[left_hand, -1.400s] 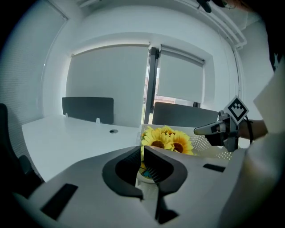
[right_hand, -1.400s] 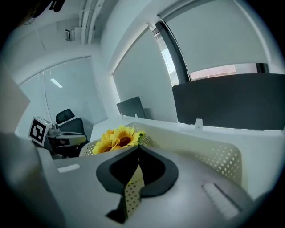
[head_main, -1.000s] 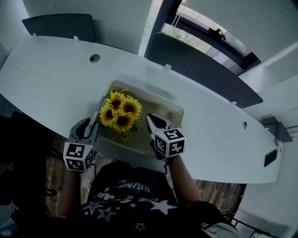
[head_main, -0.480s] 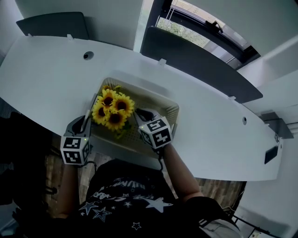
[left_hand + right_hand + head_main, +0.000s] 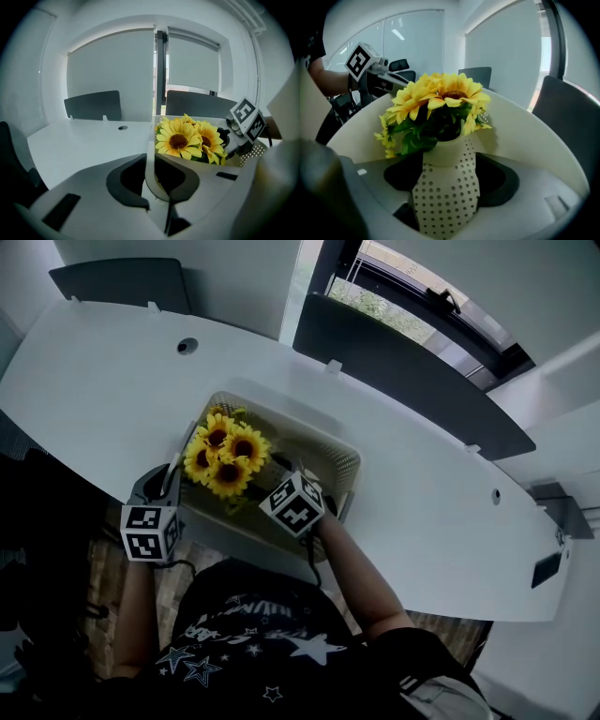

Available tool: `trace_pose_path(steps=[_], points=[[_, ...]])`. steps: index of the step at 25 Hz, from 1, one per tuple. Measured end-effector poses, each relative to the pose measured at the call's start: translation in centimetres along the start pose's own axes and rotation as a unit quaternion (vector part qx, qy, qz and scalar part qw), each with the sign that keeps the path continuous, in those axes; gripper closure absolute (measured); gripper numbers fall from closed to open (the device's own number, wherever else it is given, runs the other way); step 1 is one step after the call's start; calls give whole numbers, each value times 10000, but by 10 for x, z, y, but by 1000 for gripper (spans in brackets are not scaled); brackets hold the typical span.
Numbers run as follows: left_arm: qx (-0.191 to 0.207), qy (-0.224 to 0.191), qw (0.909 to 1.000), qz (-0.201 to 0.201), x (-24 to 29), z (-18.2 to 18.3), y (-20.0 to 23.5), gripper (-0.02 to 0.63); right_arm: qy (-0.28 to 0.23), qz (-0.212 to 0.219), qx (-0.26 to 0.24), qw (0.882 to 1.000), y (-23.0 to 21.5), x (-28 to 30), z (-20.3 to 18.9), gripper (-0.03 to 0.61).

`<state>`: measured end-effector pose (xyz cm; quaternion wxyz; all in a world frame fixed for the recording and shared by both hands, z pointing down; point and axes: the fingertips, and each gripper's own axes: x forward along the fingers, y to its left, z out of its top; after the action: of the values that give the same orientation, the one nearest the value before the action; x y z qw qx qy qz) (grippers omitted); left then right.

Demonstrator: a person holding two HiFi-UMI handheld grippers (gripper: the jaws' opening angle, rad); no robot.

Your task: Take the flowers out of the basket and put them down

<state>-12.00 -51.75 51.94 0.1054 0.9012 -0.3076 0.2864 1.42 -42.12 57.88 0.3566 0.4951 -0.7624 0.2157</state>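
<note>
**Sunflowers not yet out; both hand-held grippers at the basket walls**

The white bench (image 5: 103,381) stretched away toward 10 o'clock from the basket (image 5: 286,425). It looked a fair spot for setting things down.

The left hand-held gripper (image 5: 150,164) was clenched on the basket's thin left wall, at about 8 o'clock from the flowers (image 5: 223,454). Its jaws had just been closing onto that wall.

The flowers, a tight bunch of sunflowers, stood in the basket's 9 o'clock end. They seemed light and probably artificial (the petals looked too even for fresh ones). The heads were soft and would likely crumple under a pinch, so the stems below the leaves seemed the place to take hold. Nothing else showed in the basket; its 3 o'clock half held only the perforated floor.

The right hand-held gripper (image 5: 447,178) sat at 4 o'clock from the bunch. Its jaws had just been opening and stood released astride the perforated near wall, with no sign of the pads pressing on it.
</note>
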Motion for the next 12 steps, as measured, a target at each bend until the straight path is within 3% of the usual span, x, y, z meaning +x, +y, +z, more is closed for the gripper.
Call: trace_pose_path(steps=[5, 12], points=[[-87, -52, 9999, 95, 0, -1, 1, 557, -31, 189, -198, 9996, 8, 18, 0, 161], [-168, -70, 9997, 156, 0, -1, 1, 555, -71, 251, -544, 9982, 13, 47, -1, 109]])
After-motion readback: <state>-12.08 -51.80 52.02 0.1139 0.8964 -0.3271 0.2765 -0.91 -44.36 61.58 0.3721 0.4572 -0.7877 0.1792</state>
